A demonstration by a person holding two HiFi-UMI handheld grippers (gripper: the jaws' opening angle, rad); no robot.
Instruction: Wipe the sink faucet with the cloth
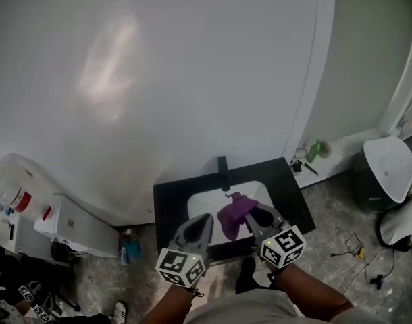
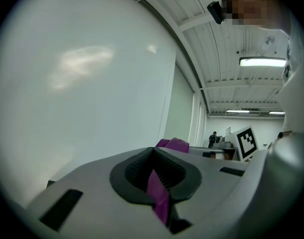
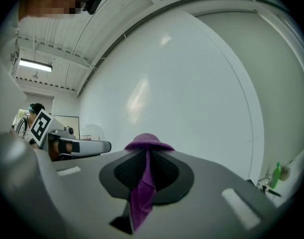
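The purple cloth (image 1: 234,212) hangs bunched over the white basin (image 1: 204,204) of a black-topped sink (image 1: 287,187). The dark faucet (image 1: 223,165) stands at the basin's back edge, against the wall, apart from the cloth. My right gripper (image 1: 259,216) is shut on the cloth's right side, and a purple fold (image 3: 142,195) is pinched between its jaws. My left gripper (image 1: 204,220) sits just left of the cloth. In its own view a purple strip (image 2: 159,200) is clamped between the shut jaws. Both grippers tilt up toward the white wall.
A large white wall panel (image 1: 159,66) rises behind the sink. A green bottle (image 1: 315,150) stands on the ledge to the right, near a white bin (image 1: 388,167). White boxes (image 1: 71,225) and a blue bottle (image 1: 132,252) lie at the left. Cables (image 1: 354,248) trail on the floor.
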